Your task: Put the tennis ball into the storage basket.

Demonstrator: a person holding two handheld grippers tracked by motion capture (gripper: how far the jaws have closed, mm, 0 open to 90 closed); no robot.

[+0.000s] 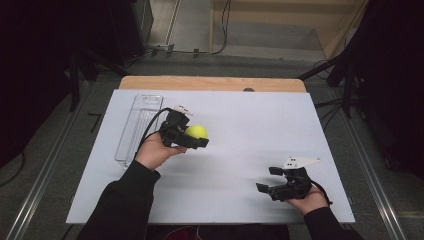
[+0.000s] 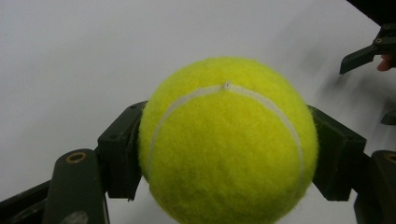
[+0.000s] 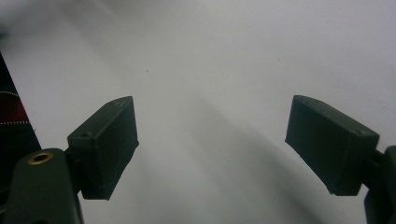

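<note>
A yellow tennis ball sits between the jaws of my left gripper, which is shut on it over the left middle of the white board. In the left gripper view the ball is pressed on both sides by the black pads. My right gripper is held near the board's front right, open, its jaws pointing left. In the right gripper view the right gripper has its two pads wide apart with bare white board between them.
A clear plastic tray lies along the left side of the white board. The wooden table edge shows behind the board. The other gripper's jaws appear at the top right of the left gripper view.
</note>
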